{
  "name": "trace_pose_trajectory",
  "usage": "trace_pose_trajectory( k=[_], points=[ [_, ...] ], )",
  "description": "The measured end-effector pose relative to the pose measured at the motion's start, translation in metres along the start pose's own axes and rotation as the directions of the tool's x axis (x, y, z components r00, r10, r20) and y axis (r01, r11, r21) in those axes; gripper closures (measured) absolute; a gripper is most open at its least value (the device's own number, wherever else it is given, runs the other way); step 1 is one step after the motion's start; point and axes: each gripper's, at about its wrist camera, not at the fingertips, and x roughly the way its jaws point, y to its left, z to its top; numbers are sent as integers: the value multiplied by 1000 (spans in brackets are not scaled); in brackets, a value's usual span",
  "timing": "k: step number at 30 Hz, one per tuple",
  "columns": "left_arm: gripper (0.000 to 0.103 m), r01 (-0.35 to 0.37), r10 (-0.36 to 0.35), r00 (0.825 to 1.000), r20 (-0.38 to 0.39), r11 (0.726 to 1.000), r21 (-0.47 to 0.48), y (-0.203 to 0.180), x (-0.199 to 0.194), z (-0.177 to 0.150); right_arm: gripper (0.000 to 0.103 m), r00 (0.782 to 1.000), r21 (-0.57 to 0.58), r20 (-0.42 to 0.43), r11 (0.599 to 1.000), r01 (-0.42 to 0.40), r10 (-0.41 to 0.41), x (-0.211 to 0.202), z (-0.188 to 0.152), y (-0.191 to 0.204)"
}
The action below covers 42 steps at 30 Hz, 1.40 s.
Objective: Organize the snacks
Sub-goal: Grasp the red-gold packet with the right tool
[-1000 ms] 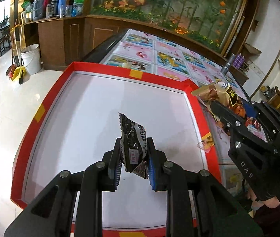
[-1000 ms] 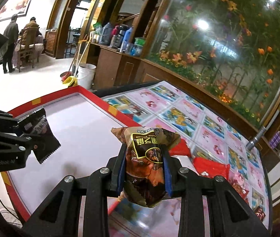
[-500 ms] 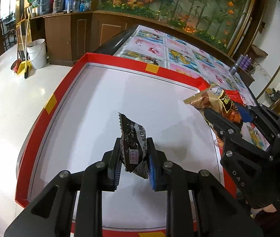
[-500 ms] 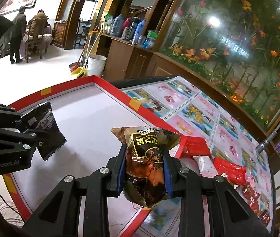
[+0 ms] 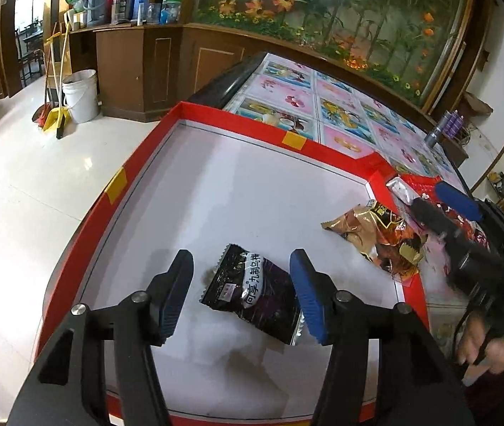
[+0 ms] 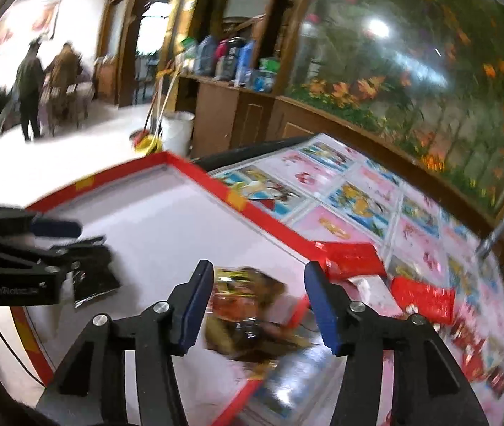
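the black snack packet point(image 5: 253, 289) at lower centre of the left wrist view is glossy foil-like plastic film with a serrated silver edge. the brown-and-gold snack packet point(image 5: 376, 236) at right is shiny, crinkled film. the tray point(image 5: 237, 195) floor looks smooth, matt white, with a glossy red rim patched by yellow tape. the left gripper point(image 5: 241, 294) has matt black plastic arms, bright metal screws and ribbed blue pads point(image 5: 305, 298) that look rubbery. the floor point(image 5: 21, 195) at left is polished, reflective tile. the cabinets point(image 5: 152, 67) at upper centre are brown varnished wood. the bucket point(image 5: 79, 94) is plain white plastic. in the right wrist view, red packets point(image 6: 353, 259) at right look glossy.
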Motion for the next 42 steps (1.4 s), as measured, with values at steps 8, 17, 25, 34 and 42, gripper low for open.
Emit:
trace_pose_trajectory(
  k=[8,17,25,34,42],
  points=[
    [43,6,-7,1000,26,998,61,-27,-5,7,37,989,237,-12,960,148,-150,-17,-28,-123],
    [34,69,-69,998,-7,975,209,-102,4,5,29,928,466,-87,809,359,-362,-71,-104,-273],
    [19,87,-72,996,-58,936,340,-176,21,-3,25,918,717,-148,599,356,-368,-120,-182,-374],
    [19,42,-35,999,-24,916,400,-200,13,4,24,972,643,-212,733,219,-104,-53,-133,-344],
    [19,31,-17,999,-37,902,430,-217,18,0,26,949,578,-309,780,240,-63,-5,-125,-308]
  ],
)
